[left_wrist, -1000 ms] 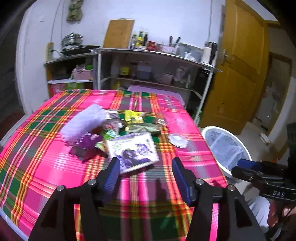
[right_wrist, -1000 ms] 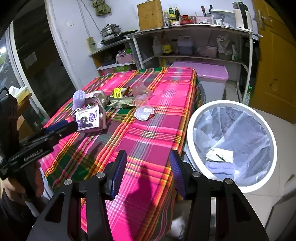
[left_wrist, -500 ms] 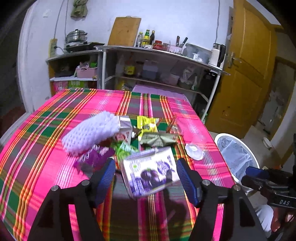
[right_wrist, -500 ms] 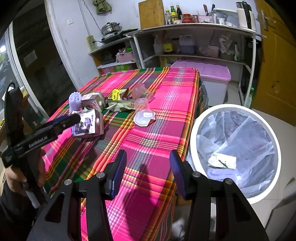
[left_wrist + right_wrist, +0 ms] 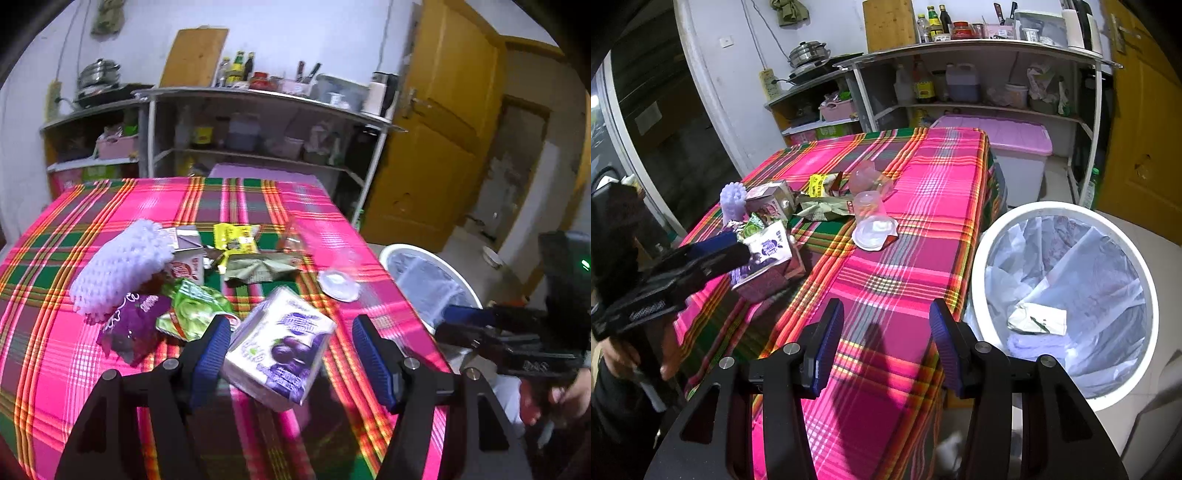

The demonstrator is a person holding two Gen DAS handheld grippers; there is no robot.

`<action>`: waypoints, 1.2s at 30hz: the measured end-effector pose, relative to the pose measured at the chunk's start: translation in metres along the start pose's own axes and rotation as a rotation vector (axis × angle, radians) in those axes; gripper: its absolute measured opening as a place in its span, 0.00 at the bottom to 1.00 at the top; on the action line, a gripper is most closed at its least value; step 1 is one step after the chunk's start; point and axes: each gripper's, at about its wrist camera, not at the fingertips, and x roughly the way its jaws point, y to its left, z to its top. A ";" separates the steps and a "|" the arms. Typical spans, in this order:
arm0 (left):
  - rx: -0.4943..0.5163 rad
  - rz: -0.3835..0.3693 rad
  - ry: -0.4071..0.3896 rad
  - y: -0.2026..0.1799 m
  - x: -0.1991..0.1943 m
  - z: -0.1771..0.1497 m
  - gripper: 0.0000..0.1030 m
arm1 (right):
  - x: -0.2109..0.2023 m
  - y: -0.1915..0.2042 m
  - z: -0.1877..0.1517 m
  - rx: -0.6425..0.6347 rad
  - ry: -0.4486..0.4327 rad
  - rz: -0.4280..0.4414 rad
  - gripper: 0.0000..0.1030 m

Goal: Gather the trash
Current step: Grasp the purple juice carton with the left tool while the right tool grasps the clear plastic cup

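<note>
Left gripper stands with jaws wide apart — they have just been opening — and the purple-and-white drink carton lies between the blue pads, the left pad at or just beside the carton's edge, the right pad clear of it. Carton rests tilted on the plaid-covered table, at the near edge of a litter pile: white foam net sleeve, purple wrapper, green wrapper, small juice box, yellow packet, olive wrapper, clear plastic cup lying beside a round lid. Right gripper hangs over the near table edge, jaws partly apart, nothing between them. White bin with a clear liner — just beside the table, some waste already inside.
</note>
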 end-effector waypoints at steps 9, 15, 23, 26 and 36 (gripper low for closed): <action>0.000 0.061 0.019 0.006 0.002 -0.003 0.66 | -0.001 0.001 -0.002 0.000 0.001 0.001 0.48; 0.147 0.086 0.044 -0.019 0.013 -0.011 0.66 | 0.003 0.000 0.002 -0.001 0.005 -0.001 0.48; 0.117 0.159 0.039 -0.014 0.014 -0.009 0.41 | 0.014 0.006 0.014 -0.043 0.005 0.003 0.48; 0.108 0.160 0.034 -0.017 0.013 -0.011 0.35 | 0.022 0.009 0.021 -0.063 0.006 0.001 0.48; 0.077 0.133 0.016 -0.016 0.008 -0.013 0.28 | 0.048 0.017 0.051 -0.127 0.001 -0.008 0.52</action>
